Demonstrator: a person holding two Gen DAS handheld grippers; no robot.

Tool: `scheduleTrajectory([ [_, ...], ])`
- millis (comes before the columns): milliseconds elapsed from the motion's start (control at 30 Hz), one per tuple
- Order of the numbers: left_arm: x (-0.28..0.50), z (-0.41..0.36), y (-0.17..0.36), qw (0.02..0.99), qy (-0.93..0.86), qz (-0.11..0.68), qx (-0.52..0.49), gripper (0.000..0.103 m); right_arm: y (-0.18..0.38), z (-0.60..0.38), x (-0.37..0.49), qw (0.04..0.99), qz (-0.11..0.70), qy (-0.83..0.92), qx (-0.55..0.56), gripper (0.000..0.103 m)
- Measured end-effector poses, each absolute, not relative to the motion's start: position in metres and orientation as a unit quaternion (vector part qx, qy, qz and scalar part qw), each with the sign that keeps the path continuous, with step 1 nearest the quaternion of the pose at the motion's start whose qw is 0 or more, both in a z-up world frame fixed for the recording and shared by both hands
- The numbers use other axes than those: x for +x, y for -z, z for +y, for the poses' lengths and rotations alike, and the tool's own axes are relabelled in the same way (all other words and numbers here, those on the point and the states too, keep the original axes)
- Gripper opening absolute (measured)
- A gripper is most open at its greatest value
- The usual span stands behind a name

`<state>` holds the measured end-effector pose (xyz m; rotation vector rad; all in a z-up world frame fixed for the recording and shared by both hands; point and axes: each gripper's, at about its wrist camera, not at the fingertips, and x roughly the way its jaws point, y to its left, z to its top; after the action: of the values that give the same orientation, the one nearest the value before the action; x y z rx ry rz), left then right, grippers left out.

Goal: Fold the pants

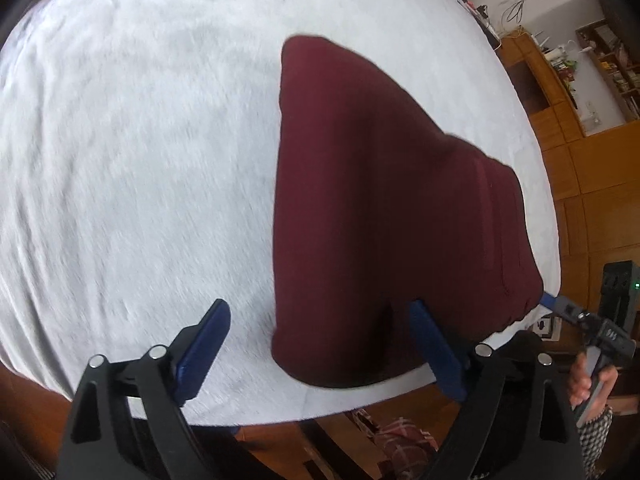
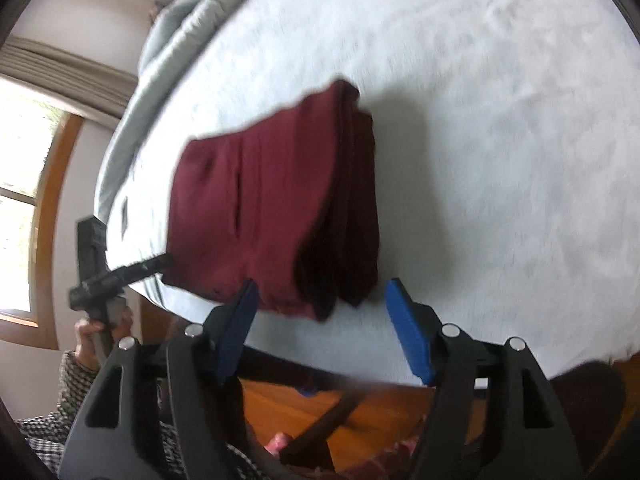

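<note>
Dark red pants [image 1: 380, 208] lie folded in a flat stack on the white bed [image 1: 120, 160]. My left gripper [image 1: 322, 336] hovers open over their near corner. Its right pad overlaps the cloth and its left pad is over bare sheet. At the pants' right edge shows a blue finger [image 1: 554, 303] of the right gripper, held by a hand. In the right wrist view the pants [image 2: 256, 208] show stacked layers along their right side. My right gripper [image 2: 324, 316] stands open around their near edge, pads not pressing. A dark finger [image 2: 148, 266] of the left gripper reaches the pants' left edge.
The bed's near edge [image 2: 360, 364] runs just below both grippers, with wood floor [image 2: 288, 404] beneath. Wooden cabinets and shelves [image 1: 560, 120] stand to the right. A grey duvet [image 2: 180, 20] lies bunched at the bed's far left, near a window [image 2: 24, 200]. A checked sleeve [image 2: 72, 392] shows.
</note>
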<state>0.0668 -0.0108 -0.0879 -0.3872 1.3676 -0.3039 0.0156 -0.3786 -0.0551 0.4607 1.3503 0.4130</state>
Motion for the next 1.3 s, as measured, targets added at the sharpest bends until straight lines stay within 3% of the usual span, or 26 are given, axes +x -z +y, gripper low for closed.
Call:
scheduleTrajectory([
  [67, 0.072, -0.010, 0.088, 0.748, 0.134, 0.626, -0.178, 0.092, 0.054, -0.381, 0.025, 0.739, 0.610, -0.189, 0.214, 0.077],
  [533, 0.105, -0.061, 0.106, 0.740, 0.151, 0.642, -0.131, 0.092, 0.123, -0.368, 0.058, 0.675, 0.662, -0.220, 0.240, 0.087],
  [600, 0.107, -0.059, 0.109, 0.737, 0.152, 0.642, -0.144, 0.089, 0.132, -0.370, 0.060, 0.665, 0.666, -0.223, 0.253, 0.091],
  [733, 0.110, -0.055, 0.111, 0.734, 0.148, 0.642, -0.166, 0.072, 0.152, -0.368, 0.064, 0.645, 0.670, -0.229, 0.287, 0.096],
  [800, 0.109, -0.054, 0.109, 0.734, 0.147, 0.641, -0.169, 0.064, 0.150, -0.365, 0.064, 0.651, 0.667, -0.233, 0.277, 0.092],
  [833, 0.108, -0.053, 0.108, 0.735, 0.146, 0.639, -0.175, 0.057, 0.148, -0.364, 0.063, 0.654, 0.665, -0.234, 0.274, 0.064],
  [933, 0.104, -0.043, 0.103, 0.738, 0.146, 0.628, -0.199, 0.039, 0.137, -0.364, 0.059, 0.655, 0.655, -0.246, 0.286, 0.047],
  [1033, 0.097, -0.039, 0.103, 0.747, 0.144, 0.616, -0.204, 0.034, 0.116, -0.360, 0.053, 0.678, 0.637, -0.249, 0.267, 0.040],
  [1300, 0.082, -0.028, 0.085, 0.759, 0.172, 0.573, -0.257, 0.029, 0.055, -0.351, 0.044, 0.720, 0.592, -0.271, 0.240, 0.036],
])
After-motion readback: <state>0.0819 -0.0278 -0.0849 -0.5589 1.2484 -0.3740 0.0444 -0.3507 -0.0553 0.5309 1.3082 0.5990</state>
